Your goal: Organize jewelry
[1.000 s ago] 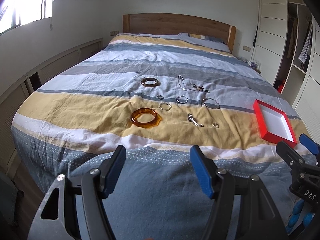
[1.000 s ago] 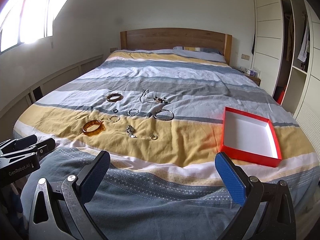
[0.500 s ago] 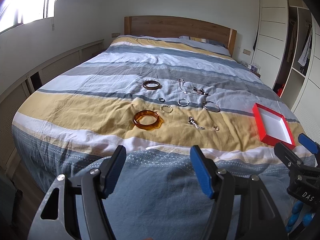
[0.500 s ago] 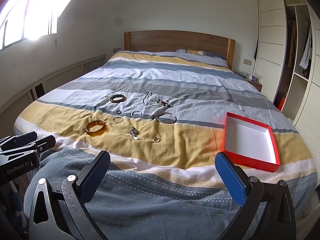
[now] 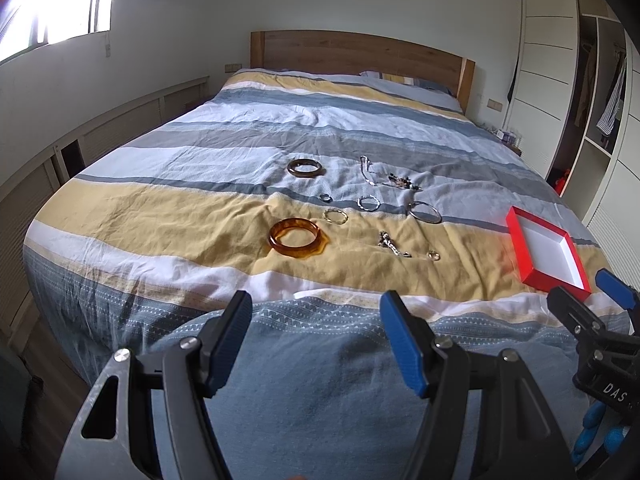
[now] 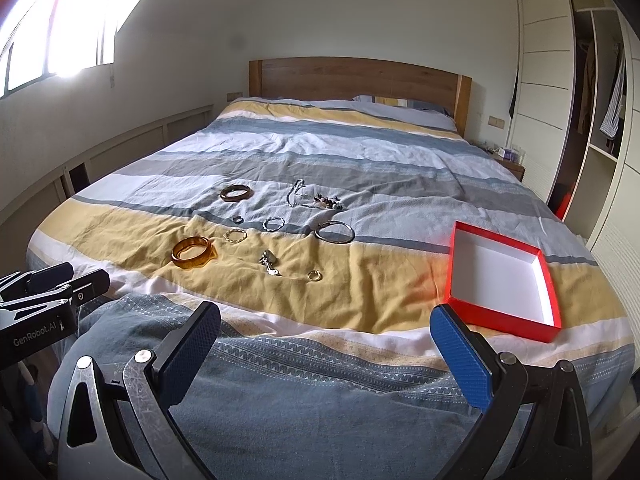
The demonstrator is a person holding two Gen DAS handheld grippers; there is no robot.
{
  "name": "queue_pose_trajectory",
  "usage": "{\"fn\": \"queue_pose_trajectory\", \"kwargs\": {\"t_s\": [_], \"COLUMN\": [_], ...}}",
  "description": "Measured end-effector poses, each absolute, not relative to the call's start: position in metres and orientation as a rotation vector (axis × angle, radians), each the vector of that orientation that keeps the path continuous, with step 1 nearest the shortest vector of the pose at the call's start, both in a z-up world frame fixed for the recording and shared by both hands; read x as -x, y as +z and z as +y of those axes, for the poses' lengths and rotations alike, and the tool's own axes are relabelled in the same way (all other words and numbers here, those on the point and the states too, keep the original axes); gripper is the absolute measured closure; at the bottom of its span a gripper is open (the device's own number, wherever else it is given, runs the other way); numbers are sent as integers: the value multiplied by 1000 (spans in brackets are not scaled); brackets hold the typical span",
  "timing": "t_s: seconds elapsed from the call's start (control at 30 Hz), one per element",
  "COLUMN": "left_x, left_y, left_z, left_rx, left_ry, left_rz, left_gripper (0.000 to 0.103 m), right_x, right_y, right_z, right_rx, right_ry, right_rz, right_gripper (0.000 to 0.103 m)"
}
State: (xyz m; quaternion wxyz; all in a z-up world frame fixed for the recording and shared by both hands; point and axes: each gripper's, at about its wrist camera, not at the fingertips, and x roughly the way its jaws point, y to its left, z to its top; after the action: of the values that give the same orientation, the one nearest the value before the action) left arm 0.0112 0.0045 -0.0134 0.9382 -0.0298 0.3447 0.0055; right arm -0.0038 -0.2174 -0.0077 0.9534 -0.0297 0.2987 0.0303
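Observation:
Jewelry lies scattered on the striped bedspread: an amber bangle (image 5: 295, 237) (image 6: 191, 252), a dark brown bangle (image 5: 305, 167) (image 6: 236, 193), a large silver hoop (image 5: 425, 212) (image 6: 334, 232), a silver chain (image 5: 366, 170) (image 6: 295, 194), several small rings and a charm cluster (image 6: 269, 262). An empty red box (image 5: 547, 249) (image 6: 500, 280) with a white inside sits to the right. My left gripper (image 5: 316, 338) (image 6: 52, 284) is open and empty at the foot of the bed. My right gripper (image 6: 326, 348) (image 5: 584, 300) is open wider, also empty.
The bed (image 6: 360, 152) has a wooden headboard (image 6: 356, 76) at the far end. A wardrobe (image 6: 592, 80) with hanging clothes stands on the right and low panelled cabinets (image 5: 100, 128) run under the window on the left. A small nightstand (image 6: 508, 160) sits beside the bed.
Both grippers have drawn back and tilted up a little, so the jewelry and box look slightly farther away. Nothing on the bed has moved.

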Motion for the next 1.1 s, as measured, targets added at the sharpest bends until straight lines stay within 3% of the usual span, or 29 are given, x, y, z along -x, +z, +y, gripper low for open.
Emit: {"fn": "queue_pose_trajectory", "kwargs": {"t_s": [0.9, 1.1], "left_x": [-46, -64], "left_y": [-34, -41], "left_z": [5, 15], "left_rx": [30, 51], "left_ry": [-21, -21], "left_rz": [814, 853], "left_gripper": [38, 38], "right_x": [-36, -54], "right_y": [-40, -55], "right_z": [-248, -256], "right_rx": [-68, -99], "right_ry": [78, 91], "right_rz": [759, 824], "right_gripper": [1, 12]}}
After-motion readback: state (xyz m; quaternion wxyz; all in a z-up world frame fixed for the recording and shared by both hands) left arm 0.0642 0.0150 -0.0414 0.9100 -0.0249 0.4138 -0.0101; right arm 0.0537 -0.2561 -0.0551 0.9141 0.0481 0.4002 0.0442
